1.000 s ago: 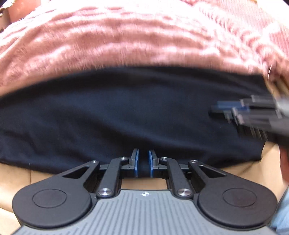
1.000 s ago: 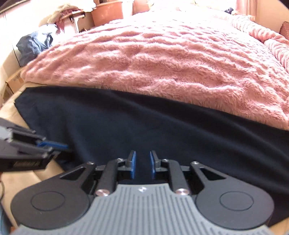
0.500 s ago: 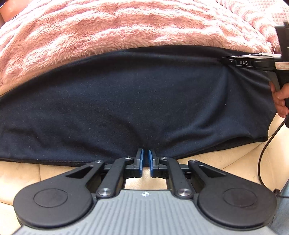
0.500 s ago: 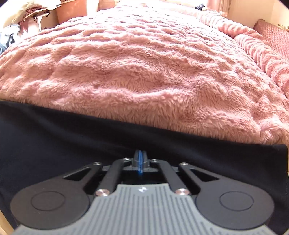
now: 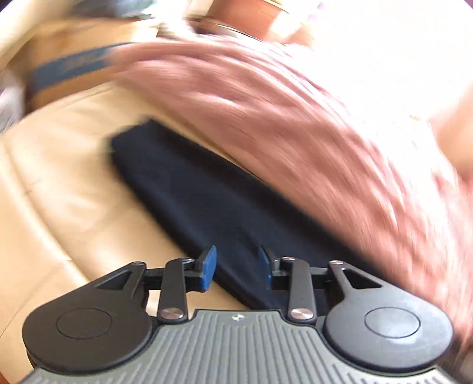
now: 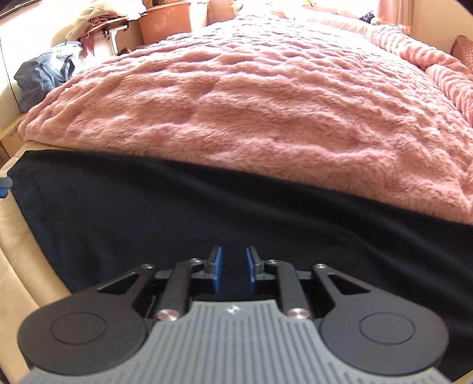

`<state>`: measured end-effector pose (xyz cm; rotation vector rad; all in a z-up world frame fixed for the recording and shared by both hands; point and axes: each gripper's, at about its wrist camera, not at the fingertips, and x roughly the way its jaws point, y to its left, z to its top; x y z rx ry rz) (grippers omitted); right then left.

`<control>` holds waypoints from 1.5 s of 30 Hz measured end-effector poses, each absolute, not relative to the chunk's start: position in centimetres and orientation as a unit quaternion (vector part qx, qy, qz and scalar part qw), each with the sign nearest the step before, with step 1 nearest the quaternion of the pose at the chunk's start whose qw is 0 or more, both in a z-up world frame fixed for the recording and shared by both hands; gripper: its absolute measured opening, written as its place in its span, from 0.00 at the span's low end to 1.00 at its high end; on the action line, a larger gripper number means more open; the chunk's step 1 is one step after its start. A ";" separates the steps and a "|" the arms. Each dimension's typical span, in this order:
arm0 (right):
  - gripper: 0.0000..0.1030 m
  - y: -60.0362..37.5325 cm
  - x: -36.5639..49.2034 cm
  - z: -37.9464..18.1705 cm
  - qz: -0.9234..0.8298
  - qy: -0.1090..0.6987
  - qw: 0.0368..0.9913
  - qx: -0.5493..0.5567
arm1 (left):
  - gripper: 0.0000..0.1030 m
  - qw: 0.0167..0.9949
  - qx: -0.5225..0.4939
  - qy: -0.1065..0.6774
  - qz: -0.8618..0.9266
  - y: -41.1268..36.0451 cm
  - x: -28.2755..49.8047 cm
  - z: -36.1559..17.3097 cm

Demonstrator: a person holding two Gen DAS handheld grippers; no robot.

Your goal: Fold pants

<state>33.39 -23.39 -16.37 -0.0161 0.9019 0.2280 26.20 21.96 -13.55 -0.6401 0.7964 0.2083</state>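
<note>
The dark navy pants [image 6: 177, 212] lie flat in a folded band along the near edge of the bed, between the beige leather footboard and the pink blanket. They also show in the blurred left wrist view [image 5: 207, 201] as a narrow strip running to the upper left. My left gripper [image 5: 236, 267] is open over the strip's near edge, holding nothing. My right gripper [image 6: 233, 268] is open just above the cloth, holding nothing. A blue fingertip of the left gripper [image 6: 3, 186] peeks in at the left edge of the right wrist view.
A fluffy pink blanket [image 6: 251, 103] covers the bed beyond the pants. The beige padded footboard [image 5: 65, 192] runs along the near side. A blue bag [image 6: 41, 73], a small table and a terracotta bin [image 6: 165, 20] stand past the bed's far left corner.
Both grippers have opened and let go of the pants. The left gripper has swung left toward the end of the strip; its view is motion-blurred. The right gripper has pulled back.
</note>
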 end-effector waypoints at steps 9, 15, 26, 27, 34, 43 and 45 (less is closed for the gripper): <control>0.14 -21.7 32.4 -16.6 0.107 0.447 0.888 -0.026 | 0.48 0.814 -0.464 0.314 0.152 32.3 26.5 -18.3; 0.14 -21.7 31.4 -16.2 0.097 0.450 0.887 -0.038 | 0.28 0.818 -0.472 0.295 0.145 33.6 27.3 -20.0; 0.15 -23.7 28.9 -15.9 0.065 0.458 0.886 -0.034 | 0.03 0.870 -0.407 0.257 0.105 30.3 28.4 -13.6; 0.15 -24.1 28.7 -15.8 0.062 0.457 0.886 -0.032 | 0.03 0.885 -0.383 0.250 0.088 28.8 28.6 -11.9; 0.15 -26.3 27.2 -15.2 0.045 0.452 0.891 -0.002 | 0.03 0.961 -0.159 0.226 -0.022 13.7 29.5 -2.9; 0.15 -28.2 25.5 -14.4 0.047 0.440 0.896 0.033 | 0.03 0.942 0.109 0.283 -0.146 -6.9 25.9 -8.9; 0.15 -28.5 25.2 -14.3 0.047 0.441 0.895 0.038 | 0.03 0.919 0.161 0.317 -0.170 -9.9 25.0 -12.3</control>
